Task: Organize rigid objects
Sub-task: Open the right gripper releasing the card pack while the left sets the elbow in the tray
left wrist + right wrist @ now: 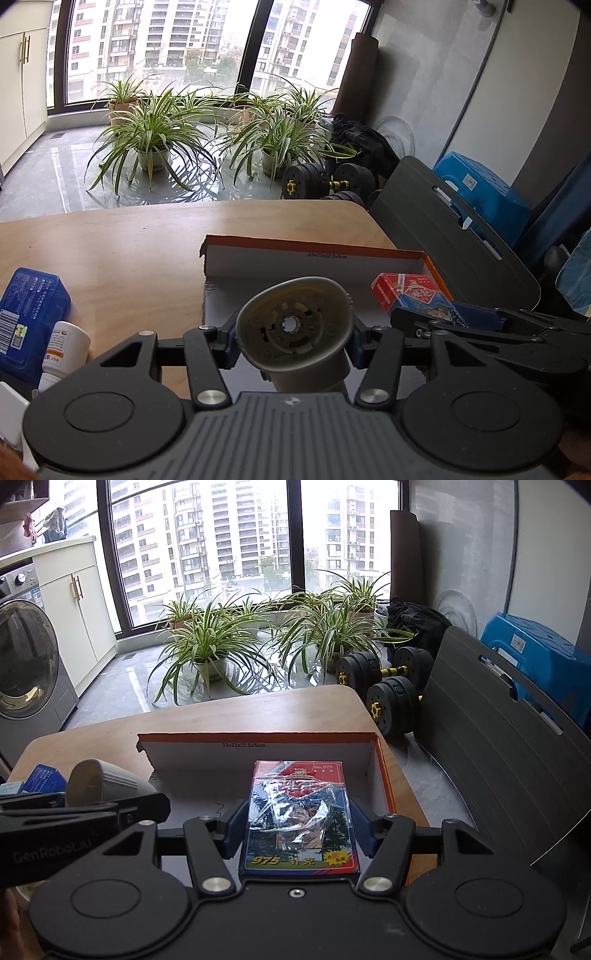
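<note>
My left gripper (pixel 293 341) is shut on a grey funnel-shaped plastic part (pixel 295 328) and holds it over the near left part of an open white cardboard box with orange edges (pixel 258 262). My right gripper (pixel 297 830) is shut on a pack of playing cards (pixel 299 819) in red and blue with torn wrap, over the right part of the same box (pixel 258 753). The card pack also shows in the left wrist view (pixel 410 295). The grey part shows in the right wrist view (pixel 103 782).
A blue box (pixel 29 317) and a white medicine bottle (pixel 64 347) lie on the wooden table (pixel 129 251) at the left. Beyond the table stand potted plants (pixel 151 133), dumbbells (pixel 325 181), a grey chair (pixel 498 738) and a blue stool (pixel 535 653).
</note>
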The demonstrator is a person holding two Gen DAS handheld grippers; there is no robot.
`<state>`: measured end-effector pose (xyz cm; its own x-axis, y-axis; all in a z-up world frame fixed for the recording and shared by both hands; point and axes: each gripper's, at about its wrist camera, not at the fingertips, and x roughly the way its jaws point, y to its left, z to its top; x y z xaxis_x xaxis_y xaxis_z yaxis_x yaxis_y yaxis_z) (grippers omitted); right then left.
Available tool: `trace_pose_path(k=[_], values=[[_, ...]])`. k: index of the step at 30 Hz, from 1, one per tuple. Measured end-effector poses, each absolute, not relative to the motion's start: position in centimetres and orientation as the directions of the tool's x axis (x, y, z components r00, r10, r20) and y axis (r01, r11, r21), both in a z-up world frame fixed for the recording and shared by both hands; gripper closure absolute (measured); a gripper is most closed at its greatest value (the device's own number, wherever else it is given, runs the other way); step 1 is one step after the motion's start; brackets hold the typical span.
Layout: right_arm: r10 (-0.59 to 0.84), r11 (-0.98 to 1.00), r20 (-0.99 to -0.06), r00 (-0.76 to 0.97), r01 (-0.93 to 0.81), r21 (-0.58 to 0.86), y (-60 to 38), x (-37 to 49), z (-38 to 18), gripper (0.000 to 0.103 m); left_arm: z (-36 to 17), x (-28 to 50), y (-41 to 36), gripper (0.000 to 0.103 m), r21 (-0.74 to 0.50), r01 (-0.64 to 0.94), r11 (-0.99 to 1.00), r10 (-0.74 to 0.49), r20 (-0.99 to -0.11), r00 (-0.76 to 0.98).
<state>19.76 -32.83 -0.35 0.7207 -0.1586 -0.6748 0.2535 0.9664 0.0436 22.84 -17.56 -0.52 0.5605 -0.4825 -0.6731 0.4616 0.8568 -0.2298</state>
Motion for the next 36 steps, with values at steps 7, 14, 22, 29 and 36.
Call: trace_pose_path(k=[7,14,22,29,36], values=[[-0.168,0.962,-0.677,0.717,0.270,0.047,-33.7,20.2,-0.3,0.032,-0.6,23.5,-18.5,0.049,-0.217,0.479,0.851,-0.485,-0.676,0.555],[-0.178,0.958,-0.678,0.713,0.282,0.045,-34.3,20.8,-0.3,0.032,-0.7,24.2,-19.2,0.049,-0.204,0.489,0.848,-0.483,-0.678,0.554],[-0.188,0.955,-0.664,0.724,0.294,0.050,-34.9,20.9,-0.2,0.031,-0.7,24.6,-19.4,0.038,-0.194,0.492,0.849,-0.478,-0.677,0.559],[-0.189,0.955,-0.619,0.762,0.289,0.064,-35.0,18.2,1.5,0.024,0.2,22.5,-17.1,0.016,-0.196,0.478,0.856,-0.482,-0.637,0.601],[-0.227,0.952,-0.545,0.807,0.302,0.051,-33.1,10.6,0.7,0.016,-0.3,16.0,-14.0,0.003,-0.157,0.488,0.859,-0.484,-0.558,0.674]])
